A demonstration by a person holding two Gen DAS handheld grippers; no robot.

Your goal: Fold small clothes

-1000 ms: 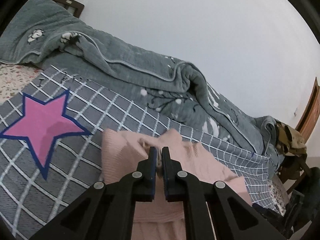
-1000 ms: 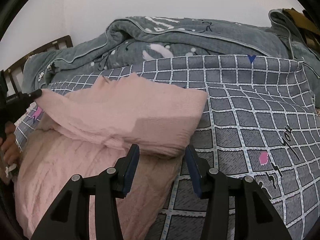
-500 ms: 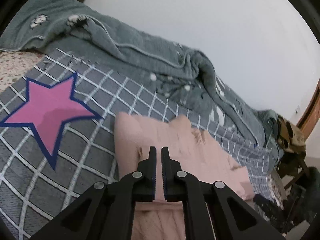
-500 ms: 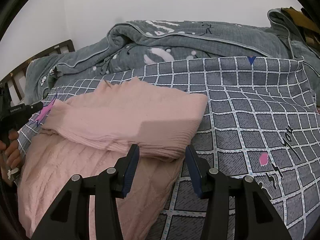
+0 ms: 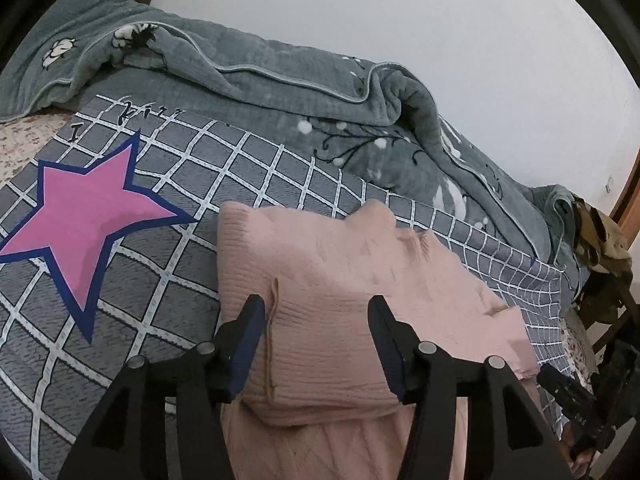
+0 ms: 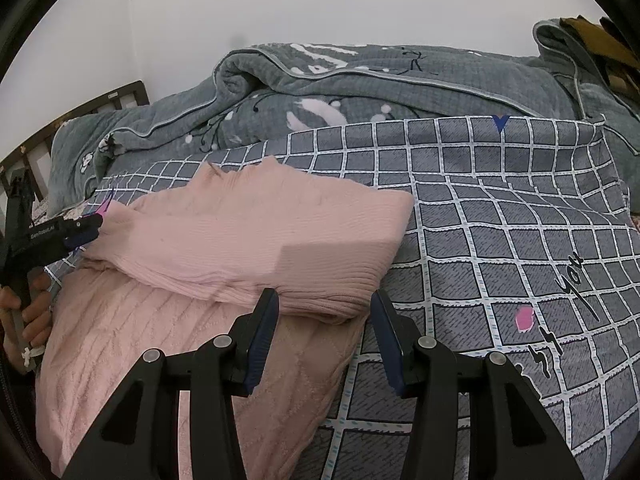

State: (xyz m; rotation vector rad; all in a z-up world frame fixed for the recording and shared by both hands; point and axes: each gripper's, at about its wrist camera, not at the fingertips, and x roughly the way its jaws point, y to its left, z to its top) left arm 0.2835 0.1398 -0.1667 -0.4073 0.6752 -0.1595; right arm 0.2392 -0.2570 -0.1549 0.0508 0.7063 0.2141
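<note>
Pink knit sweater (image 5: 320,320) lies on the bed, centre of both views, upper part folded down over the cable-knit body (image 6: 132,340); folded ribbed flap (image 6: 256,248) sits on top, fold edge running toward 3 o'clock. Likely laid flat on the checked sheet (image 6: 500,240) so the fold stays square.

Left claw (image 5: 316,344): jaws opening, halfway wide, pads clear of the fabric on both sides; flap corner sits between them but is not pinched. Judged a release after laying the flap down. It points downward at the near edge of the flap, from the sweater's 9 o'clock side as the right camera sees it (image 6: 80,228); a hand (image 6: 28,312) grips its handle at the frame's far left.

Right claw (image 6: 324,340): half open, empty, hovering just above the flap's near edge at 6 o'clock, angled down, not touching.

Outward: pink star print (image 5: 88,224) at 9 o'clock, rumpled grey-green blanket (image 5: 280,92) along 12 o'clock against the wall.
</note>
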